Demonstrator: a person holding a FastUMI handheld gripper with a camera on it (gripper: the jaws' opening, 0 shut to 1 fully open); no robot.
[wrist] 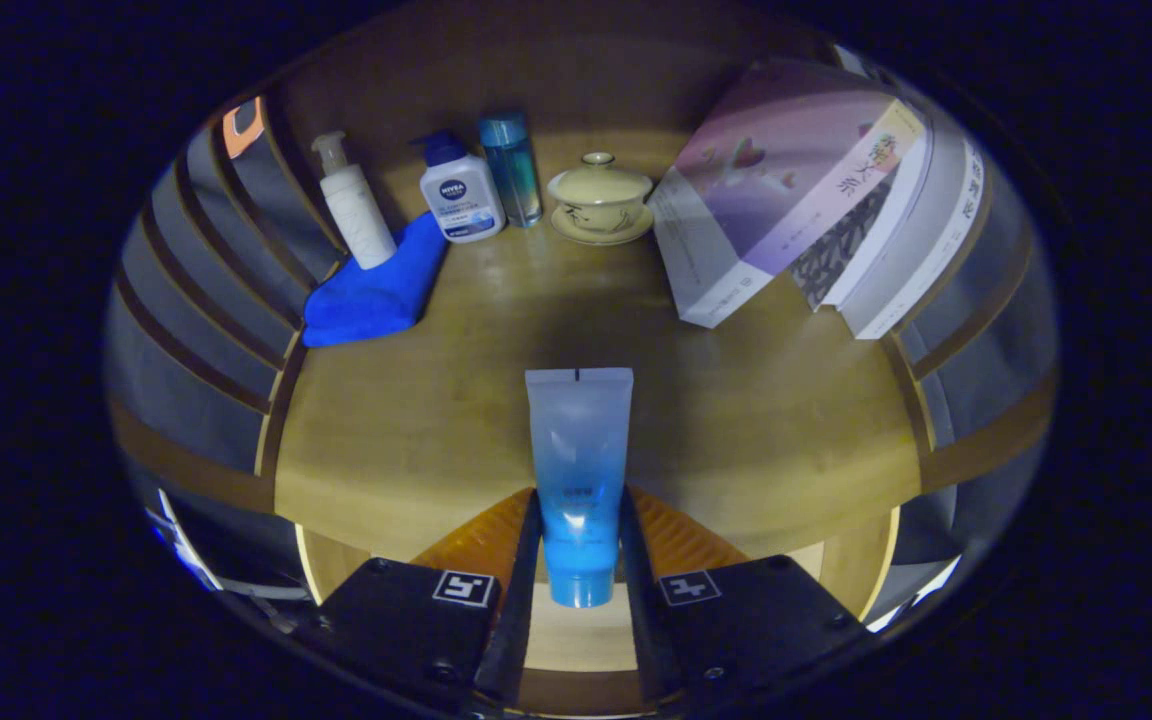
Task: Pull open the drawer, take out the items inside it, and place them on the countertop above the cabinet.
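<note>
— What does the hand-held gripper (581, 545) hold?
— A blue tube (578, 470), both fingers pressed on its lower half, cap end nearest; it sticks out over the bench (766, 440).
— Anything hard to make out?
— The fingers hide the tube's sides. Far off stand bottles (461, 195), a lidded cup (600, 195) and leaning books (786, 190).

My one camera rides the gripper (580, 545), close above the wooden countertop (736, 420) — facing forward along the fingers toward the books (806, 190).
</note>
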